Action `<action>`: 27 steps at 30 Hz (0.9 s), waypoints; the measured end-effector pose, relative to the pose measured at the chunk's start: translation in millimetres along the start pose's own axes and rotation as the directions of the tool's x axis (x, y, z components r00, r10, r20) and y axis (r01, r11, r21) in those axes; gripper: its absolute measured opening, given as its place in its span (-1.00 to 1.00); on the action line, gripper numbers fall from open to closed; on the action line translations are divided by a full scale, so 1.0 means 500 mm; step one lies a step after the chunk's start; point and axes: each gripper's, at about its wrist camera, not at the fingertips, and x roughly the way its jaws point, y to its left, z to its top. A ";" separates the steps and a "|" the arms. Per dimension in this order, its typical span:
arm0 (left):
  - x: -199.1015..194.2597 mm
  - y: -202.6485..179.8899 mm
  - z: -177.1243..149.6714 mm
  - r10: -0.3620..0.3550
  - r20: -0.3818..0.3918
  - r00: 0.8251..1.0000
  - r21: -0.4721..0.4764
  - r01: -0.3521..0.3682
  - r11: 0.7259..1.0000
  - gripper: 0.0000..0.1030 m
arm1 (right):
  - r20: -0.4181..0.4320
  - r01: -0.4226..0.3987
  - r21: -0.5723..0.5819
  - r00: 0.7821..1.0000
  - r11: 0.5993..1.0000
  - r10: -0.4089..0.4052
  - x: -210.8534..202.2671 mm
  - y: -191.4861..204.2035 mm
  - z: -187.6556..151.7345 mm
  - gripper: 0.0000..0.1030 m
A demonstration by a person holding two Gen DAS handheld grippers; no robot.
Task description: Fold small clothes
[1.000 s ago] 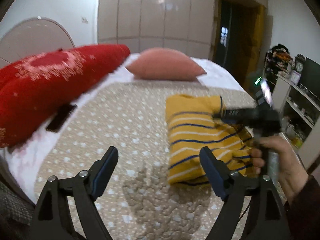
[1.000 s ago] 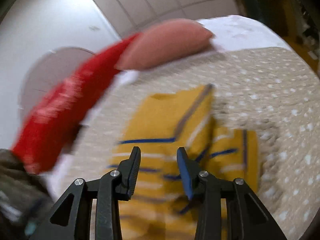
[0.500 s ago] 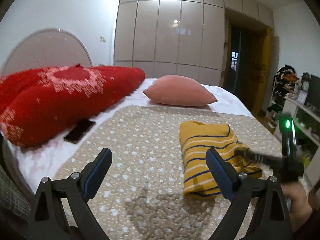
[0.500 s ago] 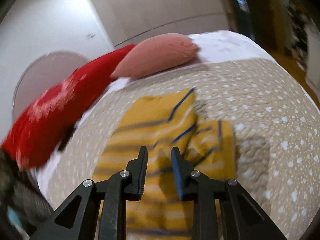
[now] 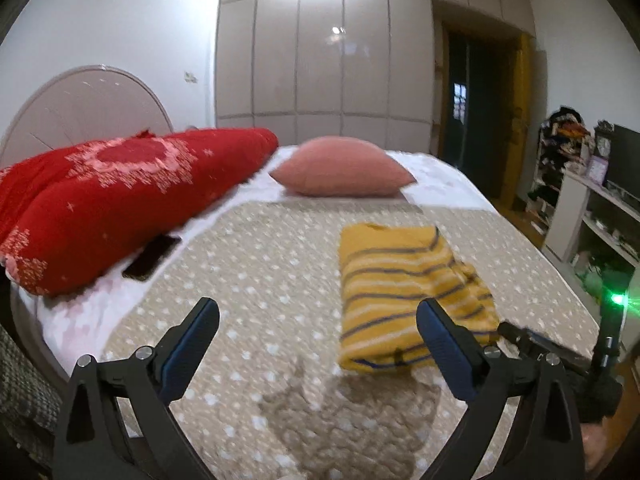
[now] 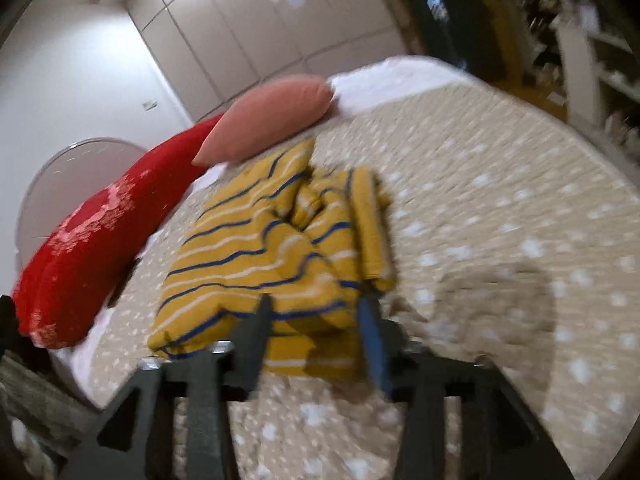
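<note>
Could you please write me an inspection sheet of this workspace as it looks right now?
Surface: bed with beige dotted quilt; white sheet near the headboard.
Job's things: yellow striped garment, folded, lying on the quilt; its right side is bunched.
Clutter: red quilted bedding, pink pillow, dark phone beside the red bedding.
Grippers: left claw wide open, empty, above the quilt; right claw open, empty, at the garment's near edge.
Cables: nothing seen.
Surroundings: wardrobe wall, doorway, cluttered shelves.

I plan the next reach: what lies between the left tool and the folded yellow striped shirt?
Only bare dotted beige bedspread, in the left wrist view. The open left tool hovers apart from the yellow striped shirt.
</note>
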 end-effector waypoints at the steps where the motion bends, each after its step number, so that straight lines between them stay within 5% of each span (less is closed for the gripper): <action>1: 0.002 -0.007 -0.002 -0.009 -0.010 1.000 0.007 0.009 1.000 0.92 | 0.014 0.012 -0.011 1.000 1.000 -0.012 -0.014 0.000 -0.002 0.05; 11: 0.031 -0.095 -0.056 -0.095 -0.216 0.972 0.099 0.119 0.988 0.92 | 0.174 0.161 -0.069 0.974 0.985 -0.147 -0.082 0.021 -0.019 0.38; 27: 0.104 -0.074 -0.108 -0.070 -0.348 0.935 0.052 0.094 0.994 0.91 | 0.069 0.165 -0.124 0.985 0.979 -0.157 -0.039 0.038 -0.043 0.56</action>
